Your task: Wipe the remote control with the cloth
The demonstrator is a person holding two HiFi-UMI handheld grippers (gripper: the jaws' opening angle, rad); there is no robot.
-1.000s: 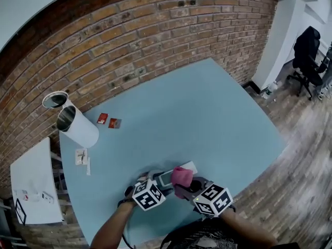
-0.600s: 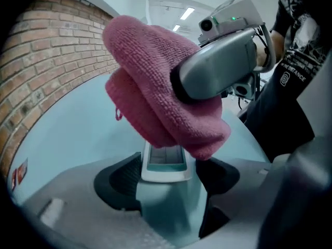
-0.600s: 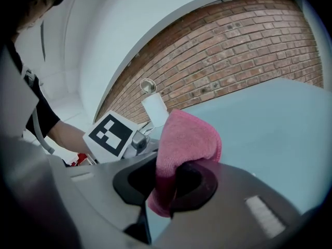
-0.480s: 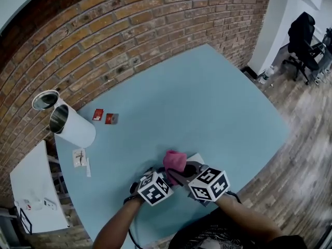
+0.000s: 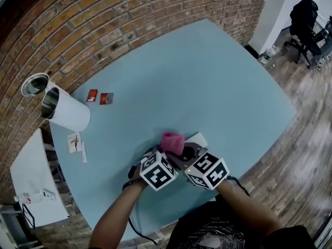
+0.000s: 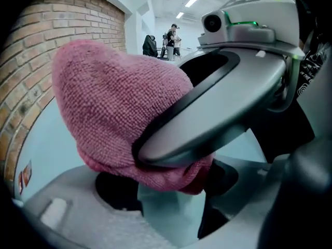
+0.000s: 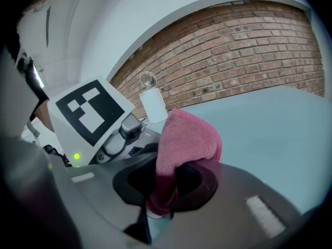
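A white remote control (image 5: 197, 138) lies near the table's front edge, mostly hidden under the cloth and grippers. My right gripper (image 5: 180, 152) is shut on a bunched pink cloth (image 5: 172, 141), which rests on the remote. In the right gripper view the cloth (image 7: 187, 139) is pinched between the jaws of the right gripper (image 7: 166, 193). My left gripper (image 5: 160, 158) sits just left of it. Its jaws stand wide and have just been closing. In the left gripper view the left gripper (image 6: 171, 204) has the remote's pale end (image 6: 166, 211) between its jaws, with a dark gap at the right jaw.
A white canister (image 5: 66, 114) and a tin (image 5: 35, 84) stand at the table's far left by the brick wall. Two small red packets (image 5: 99, 97) and white scraps (image 5: 75, 142) lie near them. A white side table (image 5: 30, 183) stands left; an office chair (image 5: 307, 18) is far right.
The right gripper has slid the pink cloth leftward over the remote, closer to the left gripper. The left gripper has stayed put. The head view has tilted, so everything sits higher.
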